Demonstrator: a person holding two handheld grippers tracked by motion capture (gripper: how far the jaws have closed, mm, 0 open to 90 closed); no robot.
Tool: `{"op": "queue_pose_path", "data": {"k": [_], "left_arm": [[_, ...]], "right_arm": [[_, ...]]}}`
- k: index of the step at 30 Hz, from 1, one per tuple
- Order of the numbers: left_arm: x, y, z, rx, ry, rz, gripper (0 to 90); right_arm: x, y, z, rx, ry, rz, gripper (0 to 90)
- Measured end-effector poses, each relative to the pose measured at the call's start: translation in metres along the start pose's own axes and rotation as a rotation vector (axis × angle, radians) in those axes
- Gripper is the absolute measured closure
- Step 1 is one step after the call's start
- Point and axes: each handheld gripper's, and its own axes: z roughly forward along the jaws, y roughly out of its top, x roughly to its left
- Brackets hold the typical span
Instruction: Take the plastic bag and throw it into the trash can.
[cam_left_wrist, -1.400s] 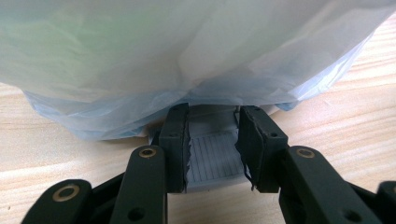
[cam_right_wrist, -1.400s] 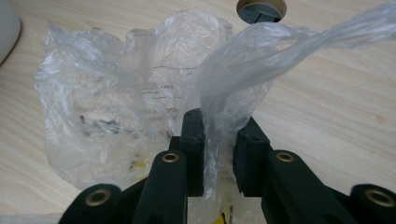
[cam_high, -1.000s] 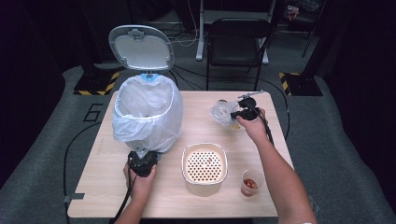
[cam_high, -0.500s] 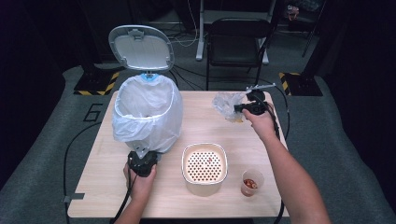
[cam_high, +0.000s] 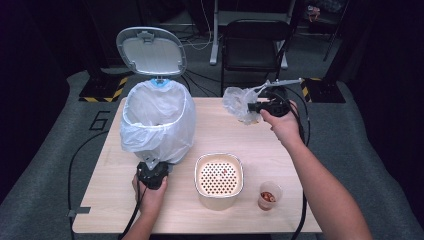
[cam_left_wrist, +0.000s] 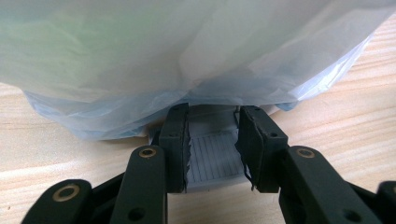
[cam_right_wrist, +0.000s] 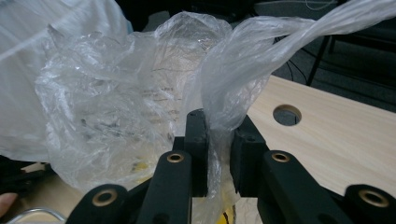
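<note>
2 jaw pairs clamped: left gripper (cam_high: 152, 175) on bin pedal (cam_left_wrist: 212, 156), right gripper (cam_high: 260, 106) on clear bag (cam_high: 239, 102).

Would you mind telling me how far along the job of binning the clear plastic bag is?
Done: the bin's lid stands open, and its white liner is fitted. In hand: the right tool is shut on the clear plastic bag, held above the table; the left tool is shut on the grey pedal at the bin's foot. Left: carrying the bag over to the bin and dropping it in.
</note>
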Motion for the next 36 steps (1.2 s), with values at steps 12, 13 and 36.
{"op": "queue_pose_path", "data": {"k": [12,13,36], "left_arm": [[0.000,0.000,0.000,0.005,-0.002,0.001,63.7],[0.000,0.000,0.000,0.005,-0.002,0.001,63.8],[-0.001,0.000,0.001,-0.026,0.000,-0.025,63.7]], "right_arm": [[0.043,0.023,-0.018,-0.043,0.077,-0.075,79.1],[0.046,0.025,-0.018,-0.038,0.084,-0.078,79.1],[0.109,0.054,-0.021,-0.096,0.216,-0.174,79.1]]}}
